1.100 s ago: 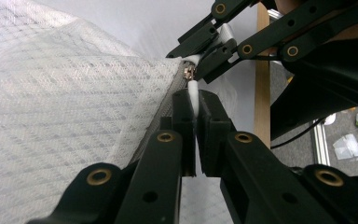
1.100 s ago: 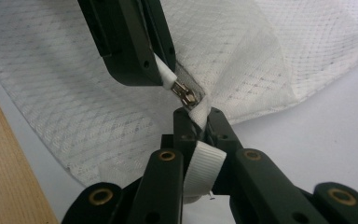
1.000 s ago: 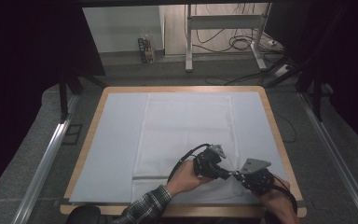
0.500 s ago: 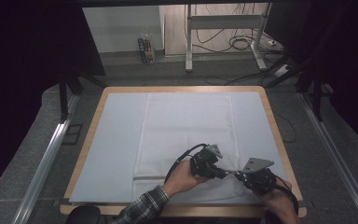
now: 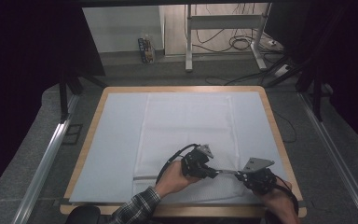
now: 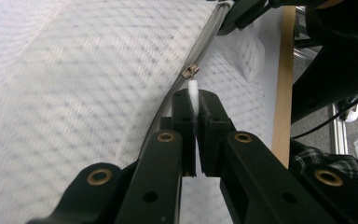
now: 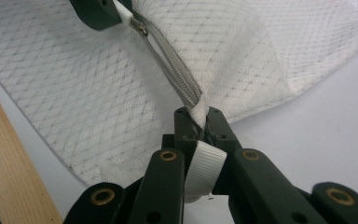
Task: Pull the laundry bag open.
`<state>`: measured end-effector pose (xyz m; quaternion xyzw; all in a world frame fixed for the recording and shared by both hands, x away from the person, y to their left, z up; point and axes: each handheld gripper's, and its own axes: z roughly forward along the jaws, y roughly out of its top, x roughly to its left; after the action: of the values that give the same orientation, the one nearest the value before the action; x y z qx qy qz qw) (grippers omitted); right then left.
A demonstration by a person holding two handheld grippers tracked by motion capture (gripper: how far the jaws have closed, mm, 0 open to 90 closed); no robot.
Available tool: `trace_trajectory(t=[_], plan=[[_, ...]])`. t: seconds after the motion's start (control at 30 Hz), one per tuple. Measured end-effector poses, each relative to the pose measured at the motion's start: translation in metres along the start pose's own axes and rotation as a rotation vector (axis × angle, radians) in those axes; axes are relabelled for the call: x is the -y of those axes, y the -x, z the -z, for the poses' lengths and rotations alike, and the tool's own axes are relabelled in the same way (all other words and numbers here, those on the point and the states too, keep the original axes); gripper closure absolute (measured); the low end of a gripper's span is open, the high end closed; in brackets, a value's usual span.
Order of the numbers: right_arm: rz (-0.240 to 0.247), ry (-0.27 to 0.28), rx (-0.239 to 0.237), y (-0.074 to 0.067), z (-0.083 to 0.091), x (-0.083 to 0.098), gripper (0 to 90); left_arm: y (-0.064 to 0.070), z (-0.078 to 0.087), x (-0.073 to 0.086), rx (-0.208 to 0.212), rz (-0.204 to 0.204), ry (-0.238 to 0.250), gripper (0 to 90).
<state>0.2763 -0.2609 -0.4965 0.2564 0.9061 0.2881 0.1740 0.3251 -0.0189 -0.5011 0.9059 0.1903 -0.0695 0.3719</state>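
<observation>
Jaws of our left gripper [image 6: 195, 105] are clamped on the white zipper pull [image 6: 193, 89], whose metal slider [image 6: 189, 71] sits just beyond the tips on the grey zipper [image 6: 209, 35]. Our right gripper [image 7: 198, 116] pinches the zipper's end, where a white ribbed tab [image 7: 203, 168] hangs between its jaws. The zipper runs taut between both grippers across the white mesh bag [image 5: 186, 123], which lies flat on the pale mat [image 5: 114, 140], its near edge by the table's wooden rim [image 5: 279, 140].
</observation>
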Motion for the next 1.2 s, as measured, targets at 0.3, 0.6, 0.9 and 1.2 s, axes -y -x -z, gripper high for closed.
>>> trace_trajectory(t=[0.3,0.6,0.9,1.2], plan=[[-0.013,0.002,-0.008,0.001,0.0,0.0,84.9,-0.001,0.01,0.009,-0.025,-0.004,-0.011,87.5],[-0.019,0.005,-0.011,0.001,0.0,0.001,84.8,-0.002,0.02,0.021,-0.03,0.031,0.01,87.6],[-0.014,0.007,-0.012,0.001,0.0,0.0,84.8,-0.004,0.029,0.032,-0.037,0.057,0.026,87.5],[-0.01,0.011,-0.014,0.001,0.0,0.0,84.8,-0.006,0.039,0.046,-0.046,0.083,0.04,87.5]])
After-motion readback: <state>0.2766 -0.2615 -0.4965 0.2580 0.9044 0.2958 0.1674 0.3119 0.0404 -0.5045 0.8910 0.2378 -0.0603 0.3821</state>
